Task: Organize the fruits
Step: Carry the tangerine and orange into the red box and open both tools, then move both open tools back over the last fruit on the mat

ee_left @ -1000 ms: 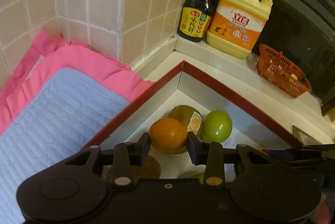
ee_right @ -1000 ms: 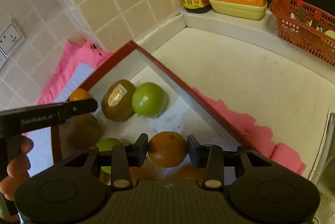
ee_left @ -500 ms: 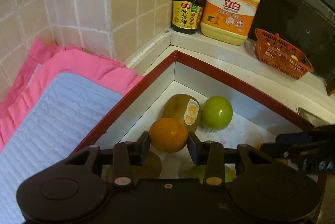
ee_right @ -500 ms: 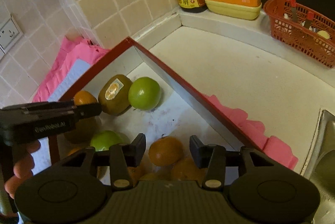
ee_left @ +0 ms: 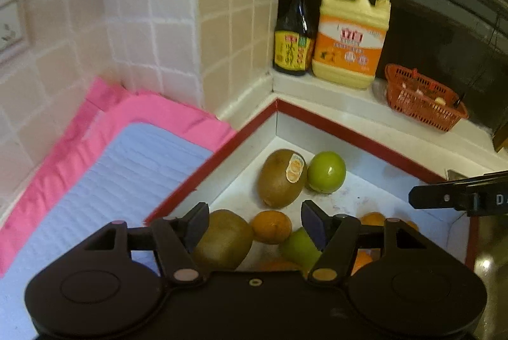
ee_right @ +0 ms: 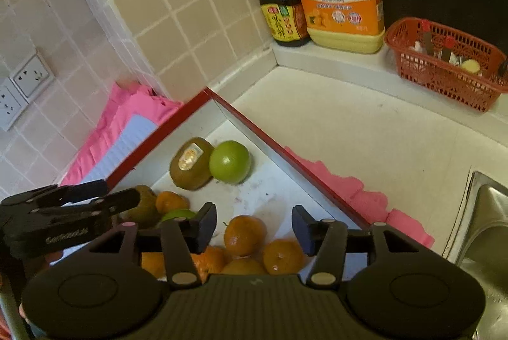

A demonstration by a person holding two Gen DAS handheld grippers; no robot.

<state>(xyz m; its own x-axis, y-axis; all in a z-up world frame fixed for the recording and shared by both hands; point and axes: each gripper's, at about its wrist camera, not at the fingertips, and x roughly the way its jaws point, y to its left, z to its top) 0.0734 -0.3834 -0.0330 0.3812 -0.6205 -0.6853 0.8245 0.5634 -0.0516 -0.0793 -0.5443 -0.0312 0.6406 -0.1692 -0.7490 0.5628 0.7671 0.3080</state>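
A red-rimmed white box (ee_left: 349,133) (ee_right: 254,130) holds the fruit. A stickered kiwi (ee_left: 282,178) (ee_right: 191,162) and a green fruit (ee_left: 327,171) (ee_right: 230,161) lie at its far corner. My left gripper (ee_left: 255,222) is open and empty above a kiwi (ee_left: 222,240), an orange (ee_left: 271,227) and a green fruit (ee_left: 298,248). My right gripper (ee_right: 254,225) is open and empty above several oranges (ee_right: 244,235). The left gripper shows in the right wrist view (ee_right: 120,203).
A pink and blue mat (ee_left: 111,165) lies left of the box against the tiled wall. A sauce bottle (ee_left: 293,31), a yellow detergent jug (ee_left: 349,35) and a red basket (ee_left: 425,98) stand on the back ledge. A steel sink (ee_right: 485,228) is at the right.
Both grippers have opened and let go of their oranges, which now lie in the box. Both grippers have lifted back a little.
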